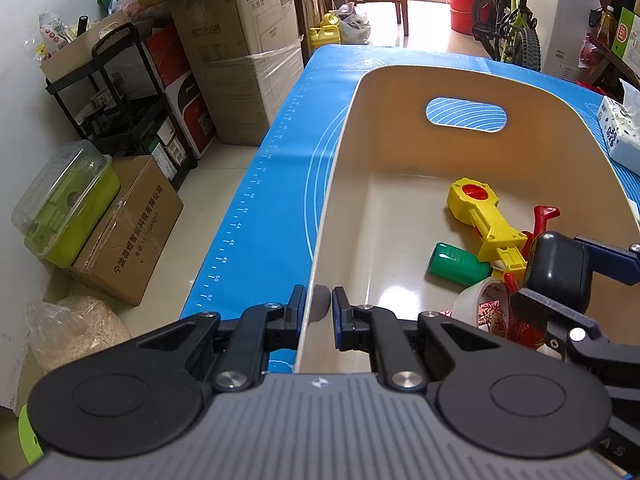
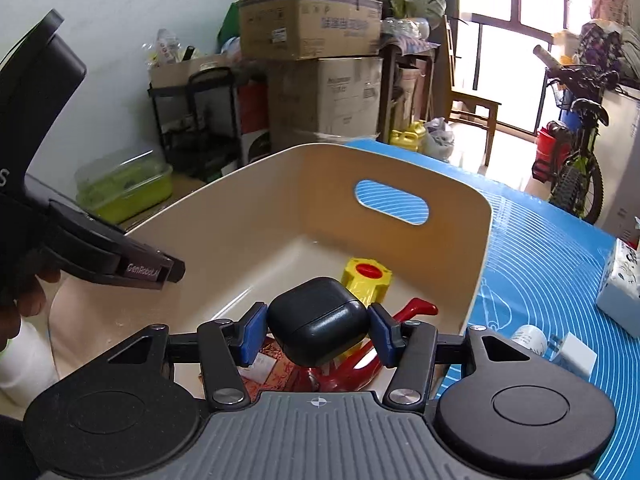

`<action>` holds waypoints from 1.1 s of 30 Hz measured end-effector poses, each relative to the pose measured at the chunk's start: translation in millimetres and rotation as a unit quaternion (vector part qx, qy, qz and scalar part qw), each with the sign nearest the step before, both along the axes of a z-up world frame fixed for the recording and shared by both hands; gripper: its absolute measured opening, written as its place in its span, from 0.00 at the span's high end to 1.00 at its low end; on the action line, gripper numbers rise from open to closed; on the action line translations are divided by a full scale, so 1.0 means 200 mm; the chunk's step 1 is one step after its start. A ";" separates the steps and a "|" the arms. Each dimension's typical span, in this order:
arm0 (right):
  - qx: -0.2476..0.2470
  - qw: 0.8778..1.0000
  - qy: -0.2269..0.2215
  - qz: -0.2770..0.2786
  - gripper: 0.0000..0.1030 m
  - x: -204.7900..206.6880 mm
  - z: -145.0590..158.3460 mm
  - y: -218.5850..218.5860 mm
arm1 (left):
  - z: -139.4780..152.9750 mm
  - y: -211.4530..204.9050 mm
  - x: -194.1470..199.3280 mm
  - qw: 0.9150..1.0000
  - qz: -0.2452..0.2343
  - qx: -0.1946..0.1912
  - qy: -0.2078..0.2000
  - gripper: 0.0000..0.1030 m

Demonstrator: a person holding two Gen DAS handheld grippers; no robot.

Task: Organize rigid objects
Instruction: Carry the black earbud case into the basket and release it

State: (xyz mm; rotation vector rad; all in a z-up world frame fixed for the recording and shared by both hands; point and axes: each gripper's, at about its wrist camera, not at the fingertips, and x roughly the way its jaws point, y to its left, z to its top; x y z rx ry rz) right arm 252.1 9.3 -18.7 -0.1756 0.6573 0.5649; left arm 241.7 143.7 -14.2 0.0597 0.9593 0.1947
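Gripping black case [image 2: 318, 320], bin [image 2: 260, 200] (left-held)

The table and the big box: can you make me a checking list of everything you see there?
Surface: blue mat covers the table.
Job's things: beige bin stands on the mat. Inside lie a yellow toy, a green can on its side, a red toy and a white cup.
Clutter: tissue pack and white charger on the mat, outside the bin.
Grippers: left gripper straddles the bin's near wall, jaws either side. Right gripper holds a black case over the bin.
Cables: nothing seen.
Surroundings: cardboard boxes, black shelf cart, bicycle.
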 end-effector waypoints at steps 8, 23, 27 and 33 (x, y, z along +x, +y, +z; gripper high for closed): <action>0.038 0.999 0.013 -0.022 0.34 0.04 0.06 -0.09 | 0.00 0.00 0.00 1.000 0.000 0.000 0.000 0.85; 0.112 0.979 -0.024 -0.169 0.02 0.18 0.17 -0.52 | 0.01 0.00 0.00 1.000 0.001 0.002 0.000 0.85; 0.113 0.971 0.000 -0.209 0.02 0.27 0.09 -0.61 | 0.01 -0.01 0.00 1.000 0.000 0.002 0.000 0.85; 0.046 0.971 0.011 -0.235 0.03 0.36 -0.06 -0.62 | 0.01 -0.01 0.00 1.000 0.000 0.003 0.001 0.85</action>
